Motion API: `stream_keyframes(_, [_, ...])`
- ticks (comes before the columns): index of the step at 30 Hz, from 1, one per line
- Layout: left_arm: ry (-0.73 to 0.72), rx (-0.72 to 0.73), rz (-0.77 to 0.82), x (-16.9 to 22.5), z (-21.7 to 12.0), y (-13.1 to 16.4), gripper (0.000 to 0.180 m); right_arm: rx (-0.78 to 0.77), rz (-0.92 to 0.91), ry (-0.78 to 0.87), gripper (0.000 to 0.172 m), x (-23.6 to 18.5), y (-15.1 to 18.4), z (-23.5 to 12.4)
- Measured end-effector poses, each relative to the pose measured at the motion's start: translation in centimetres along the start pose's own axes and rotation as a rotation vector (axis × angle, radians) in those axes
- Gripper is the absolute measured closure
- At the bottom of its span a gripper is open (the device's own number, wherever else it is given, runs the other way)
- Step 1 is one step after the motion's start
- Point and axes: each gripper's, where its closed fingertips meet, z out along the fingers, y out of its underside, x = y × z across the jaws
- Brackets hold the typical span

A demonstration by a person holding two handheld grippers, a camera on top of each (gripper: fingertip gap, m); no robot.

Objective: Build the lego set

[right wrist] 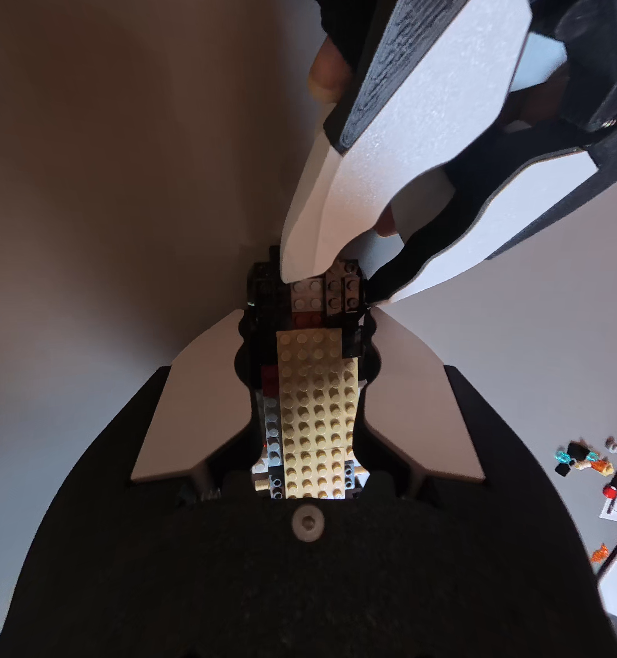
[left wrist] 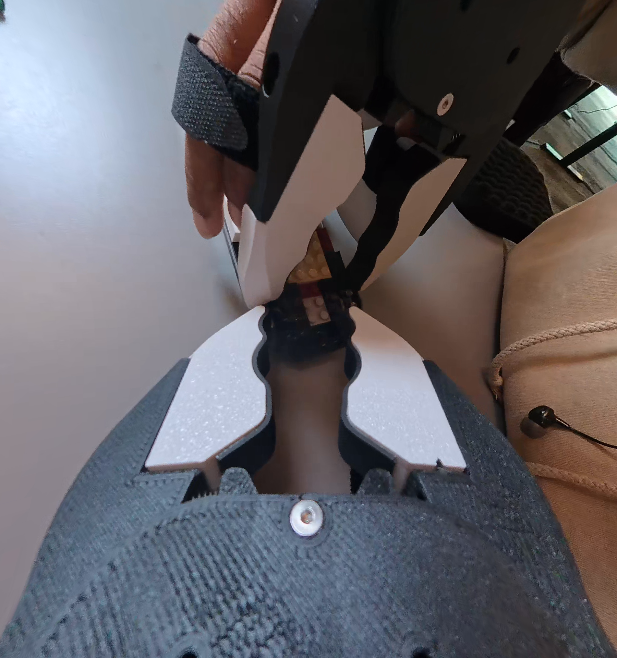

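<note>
Right wrist view: brick model (right wrist: 314, 402), stiff but likely to snap apart, clamped lengthwise by right hand-held gripper (right wrist: 305, 315) above the counter (right wrist: 122, 178), far black end pinched by left hand-held gripper (left wrist: 307, 313); best gripped along solid sides.

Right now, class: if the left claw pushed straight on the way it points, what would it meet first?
Most likely the right claw, whose white fingers come down just past the left claw. The brick model already sits between the left claw's tips. Depth is hard to judge.
</note>
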Motion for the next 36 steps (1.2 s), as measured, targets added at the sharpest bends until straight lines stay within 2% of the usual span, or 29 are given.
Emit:
stream_keyframes(5, [-0.031,0.019,0.081,0.0,-0.8,0.2,0.137,0.031,0.025,-0.015,0.111,0.1,-0.1,-0.1])
stream_keyframes(10, [-0.134,0.011,0.405,0.8,-1.5,0.7,0.130,0.073,0.053,-0.049,0.112,0.1,-0.2,-0.2])
stream_keyframes(15, [-0.341,-0.036,0.765,0.7,-0.8,1.1,0.116,0.122,0.120,-0.112,0.112,0.2,-0.5,-0.4])
stream_keyframes(18, [-0.442,-0.030,0.904,0.0,-0.4,0.7,0.123,0.145,0.163,-0.163,0.112,0.3,-0.6,-0.6])
stream_keyframes(23, [-0.452,-0.086,0.948,-0.5,0.1,0.5,0.138,0.179,0.247,-0.252,0.112,0.6,-0.5,-1.0])
stream_keyframes(26, [-0.495,-0.102,1.016,-0.8,0.2,0.2,0.140,0.211,0.296,-0.300,0.112,0.7,-0.4,-1.2])
stream_keyframes(31, [-0.473,-0.100,0.961,-0.9,0.2,0.2,0.139,0.206,0.311,-0.308,0.111,0.7,-0.4,-1.2])
stream_keyframes(36, [-0.449,-0.096,0.924,-1.0,0.2,0.2,0.138,0.173,0.306,-0.248,0.110,0.9,-0.2,-1.2])
